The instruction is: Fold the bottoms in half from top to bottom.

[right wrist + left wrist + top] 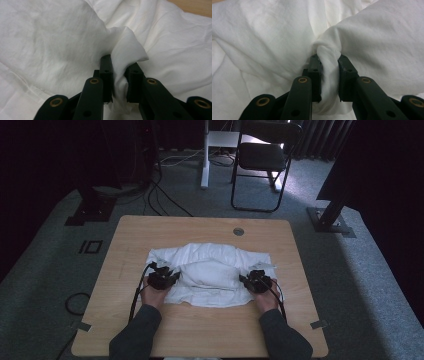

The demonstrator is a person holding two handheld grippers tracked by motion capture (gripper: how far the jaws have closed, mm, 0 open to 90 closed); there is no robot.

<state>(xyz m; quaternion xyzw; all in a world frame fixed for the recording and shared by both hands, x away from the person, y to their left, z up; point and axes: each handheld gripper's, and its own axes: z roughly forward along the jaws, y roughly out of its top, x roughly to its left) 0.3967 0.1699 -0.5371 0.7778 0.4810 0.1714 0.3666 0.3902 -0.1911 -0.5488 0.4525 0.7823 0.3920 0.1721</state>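
Observation:
A white cloth (210, 270) lies rumpled across the middle of the wooden table (205, 332). My left gripper (164, 277) is at its left side, shut on a bunched fold of the white cloth (257, 37); that fold is pinched between the two black jaws of my left gripper (329, 61). At the cloth's right side my right gripper (256, 280) is likewise shut on a gathered fold. In the right gripper view the white cloth (50, 37) rises in a peak out of my right gripper (120, 66). A hand in a dark sleeve holds each gripper.
A round grommet hole (238, 231) sits near the table's far edge. A black folding chair (264, 157) and a white table leg (204, 155) stand on the grey carpet beyond. Cables (165, 200) trail on the floor at the back left.

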